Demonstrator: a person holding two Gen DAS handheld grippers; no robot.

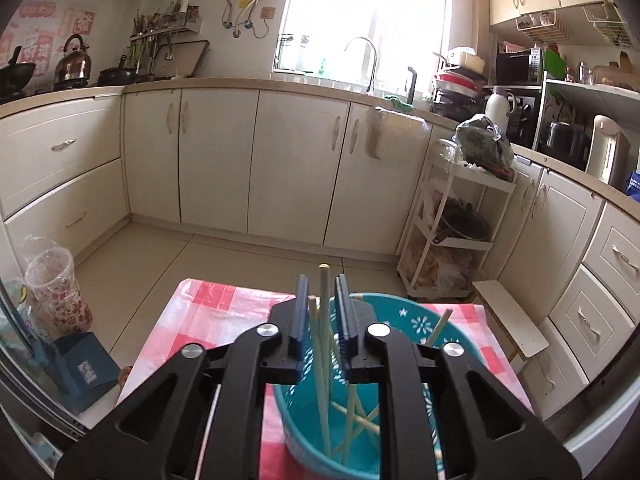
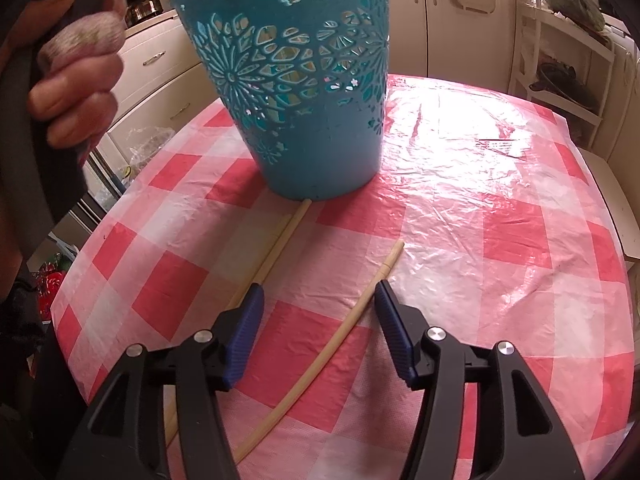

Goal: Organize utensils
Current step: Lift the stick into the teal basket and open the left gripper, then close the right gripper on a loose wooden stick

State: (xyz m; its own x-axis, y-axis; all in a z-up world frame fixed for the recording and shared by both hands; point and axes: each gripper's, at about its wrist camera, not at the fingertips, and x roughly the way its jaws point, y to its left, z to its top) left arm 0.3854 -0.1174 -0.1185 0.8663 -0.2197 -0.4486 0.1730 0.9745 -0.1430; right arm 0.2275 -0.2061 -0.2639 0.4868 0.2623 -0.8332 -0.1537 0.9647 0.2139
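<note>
A teal cut-out plastic holder stands on the pink checked tablecloth. In the left wrist view I look down into the holder, where several pale chopsticks stand. My left gripper is over its rim, with the jaws narrowly apart around two upright chopsticks; I cannot tell whether the pads touch them. My right gripper is open low over the cloth. One chopstick lies between its fingers. Another chopstick lies to the left, its far end touching the holder's base.
The table's rounded edge runs close on the left, with a person's hand there. Beyond the table are cream kitchen cabinets, a white trolley and a wooden stool.
</note>
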